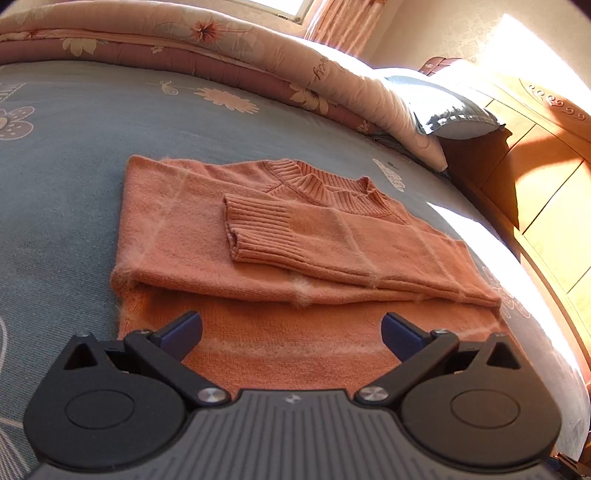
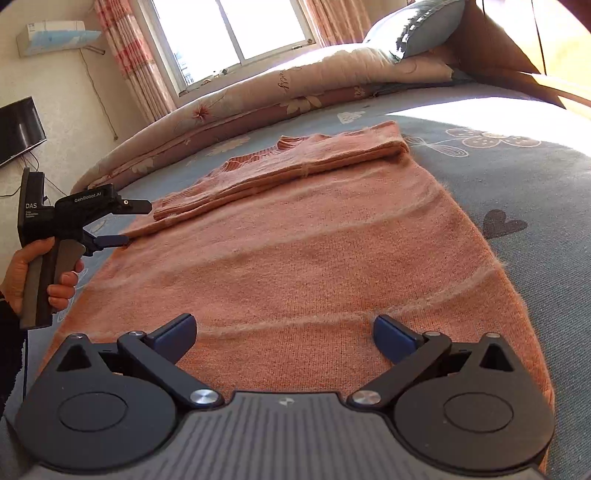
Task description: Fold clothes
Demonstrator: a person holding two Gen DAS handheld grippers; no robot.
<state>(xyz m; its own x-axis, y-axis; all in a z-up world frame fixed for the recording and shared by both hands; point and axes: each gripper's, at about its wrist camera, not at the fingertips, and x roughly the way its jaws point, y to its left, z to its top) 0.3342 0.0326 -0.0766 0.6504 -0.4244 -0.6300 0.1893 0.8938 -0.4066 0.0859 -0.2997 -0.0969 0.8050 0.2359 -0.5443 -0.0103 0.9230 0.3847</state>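
Lying flat: orange sweater (image 2: 295, 251) on the blue bedsheet (image 2: 517, 177), sleeves folded across the chest.
Long axis: hem near the right gripper (image 2: 284, 338), collar toward the rolled quilt (image 2: 258, 96).
Left gripper (image 1: 291, 332): fingers apart, empty, over the sweater's side.
Right gripper: fingers wide apart, empty.
Beyond: pillow (image 2: 417, 29), wooden headboard (image 1: 546, 155), window (image 2: 236, 33).

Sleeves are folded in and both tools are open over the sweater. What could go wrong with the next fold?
1. The ribbed sleeve cuff lies loose on top of the fuzzy orange knit sweater; lifting the hem could slide it off.
2. The open right tool and open left tool hold nothing; uneven grips would probably skew the fold.
3. The sweater's right edge nears the side of the blue flowered bedsheet; a tug could drag it off.
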